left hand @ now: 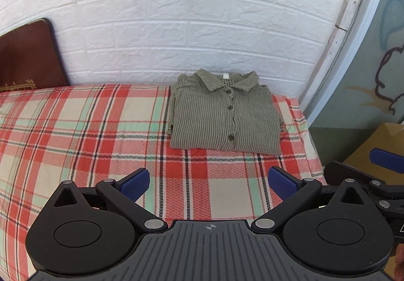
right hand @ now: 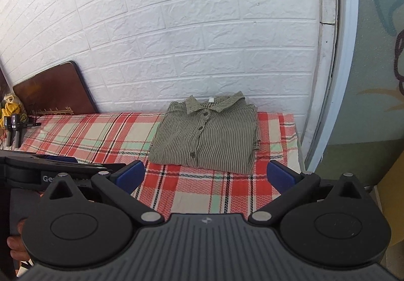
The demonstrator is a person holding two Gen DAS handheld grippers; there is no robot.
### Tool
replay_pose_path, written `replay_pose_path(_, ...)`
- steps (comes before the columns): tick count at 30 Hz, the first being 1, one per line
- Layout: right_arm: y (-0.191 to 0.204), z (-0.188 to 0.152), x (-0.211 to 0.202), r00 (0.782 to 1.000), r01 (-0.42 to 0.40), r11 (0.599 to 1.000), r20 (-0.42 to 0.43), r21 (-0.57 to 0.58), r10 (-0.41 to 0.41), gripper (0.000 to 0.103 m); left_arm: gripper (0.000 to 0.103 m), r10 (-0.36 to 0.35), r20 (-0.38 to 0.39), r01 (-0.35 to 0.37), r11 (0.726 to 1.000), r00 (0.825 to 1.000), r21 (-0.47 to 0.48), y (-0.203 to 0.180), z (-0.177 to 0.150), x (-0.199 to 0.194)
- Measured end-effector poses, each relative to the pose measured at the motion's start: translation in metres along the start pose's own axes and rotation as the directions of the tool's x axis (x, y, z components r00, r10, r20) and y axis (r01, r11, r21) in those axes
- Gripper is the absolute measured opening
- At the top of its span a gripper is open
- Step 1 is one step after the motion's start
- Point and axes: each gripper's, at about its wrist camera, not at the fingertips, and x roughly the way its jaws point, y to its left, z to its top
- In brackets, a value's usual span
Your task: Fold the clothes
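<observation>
A green striped button-up shirt [left hand: 224, 114] lies folded into a neat rectangle, collar toward the wall, on the plaid cloth at the far right of the table; the right wrist view shows the same shirt [right hand: 207, 137]. My left gripper [left hand: 209, 183] is open, empty, hovering over the cloth a little short of the shirt's near edge. My right gripper [right hand: 205, 176] is also open and empty, just short of the shirt's front hem. The left gripper [right hand: 50, 167] shows at the left of the right wrist view, and the right gripper's blue finger [left hand: 385, 157] shows at the right edge of the left wrist view.
A red, cream and green plaid cloth [left hand: 88, 134] covers the table. A white brick-pattern wall [left hand: 189, 28] stands behind it. A brown board [left hand: 27, 58] leans against the wall at the far left. A cardboard box [left hand: 378, 139] sits to the right. A hand [right hand: 16, 245] holds the left gripper.
</observation>
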Motion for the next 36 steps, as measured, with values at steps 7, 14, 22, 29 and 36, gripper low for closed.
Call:
replay_pose_path(7,-0.004,0.007,0.011,0.999,0.033,0.999,-0.006,0.002,-0.033,0.102,0.103,-0.015,-0.025,0.015,1.000,1.000,0.000,-0.001,0.012,0.018)
replay_pose_path(14,-0.004,0.012,0.030,0.998,0.050,0.999,-0.033,0.003,-0.049,0.102,0.103,-0.018,-0.052,0.018,1.000,0.998,0.004,0.006,0.021,0.039)
replay_pose_path(22,-0.007,0.017,0.054,0.994,0.065,0.998,-0.083,-0.011,-0.066,0.102,0.103,-0.016,-0.092,0.016,1.000,0.996,0.002,0.008,0.024,0.062)
replay_pose_path(29,-0.012,0.020,0.063,0.992,0.080,0.997,-0.100,-0.024,-0.082,0.102,0.103,-0.025,-0.111,0.024,1.000,0.994,-0.003,0.006,0.025,0.075)
replay_pose_path(36,-0.016,0.021,0.070,0.990,0.080,0.996,-0.113,-0.030,-0.083,0.102,0.103,-0.020,-0.125,0.019,1.000,0.992,-0.006,0.006,0.027,0.081)
